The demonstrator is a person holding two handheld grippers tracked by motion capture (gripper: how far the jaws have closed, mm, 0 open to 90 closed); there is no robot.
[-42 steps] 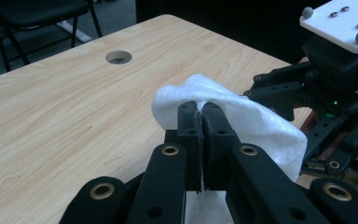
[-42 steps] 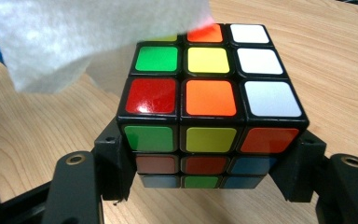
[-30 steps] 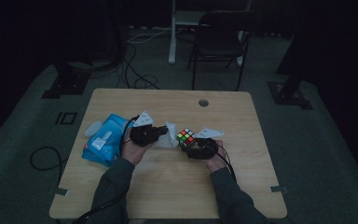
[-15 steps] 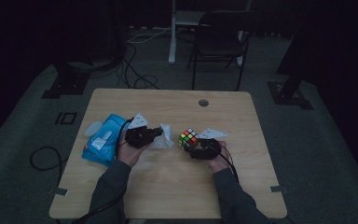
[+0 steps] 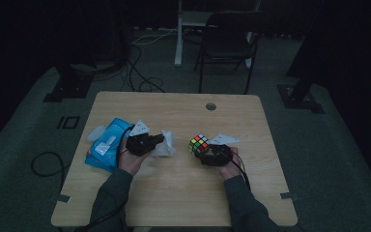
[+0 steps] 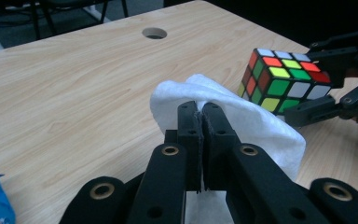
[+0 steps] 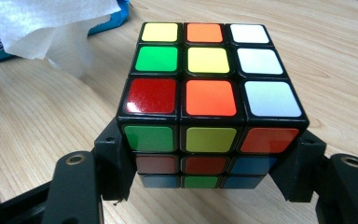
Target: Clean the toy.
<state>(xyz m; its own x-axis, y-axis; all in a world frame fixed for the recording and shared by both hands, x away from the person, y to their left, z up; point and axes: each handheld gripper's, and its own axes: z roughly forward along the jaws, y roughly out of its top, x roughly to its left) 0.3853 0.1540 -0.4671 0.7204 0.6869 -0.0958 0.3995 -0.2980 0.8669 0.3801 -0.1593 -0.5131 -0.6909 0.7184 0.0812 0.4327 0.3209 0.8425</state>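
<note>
A scrambled colour cube (image 7: 205, 93) sits between the jaws of my right gripper (image 7: 207, 158), which is shut on its sides just above the wooden table (image 5: 183, 111). The same cube (image 5: 199, 143) lies right of the table's middle in the high view, and my right gripper (image 5: 207, 151) holds it there. My left gripper (image 6: 200, 114) is shut on a white tissue (image 6: 256, 123), whose folds bulge past the fingertips toward the cube (image 6: 282, 79). From above, the left gripper (image 5: 158, 140) and its tissue (image 5: 166, 145) are a short way left of the cube, apart from it.
A blue tissue pack (image 5: 107, 145) lies at the table's left side, beside my left hand. A round cable hole (image 5: 211, 106) is in the far part of the tabletop. A chair (image 5: 232, 38) and floor cables (image 5: 140, 72) stand beyond the table.
My left gripper with the tissue has drawn back leftward, away from the cube. The right gripper has shifted slightly right and nearer, still holding the cube.
</note>
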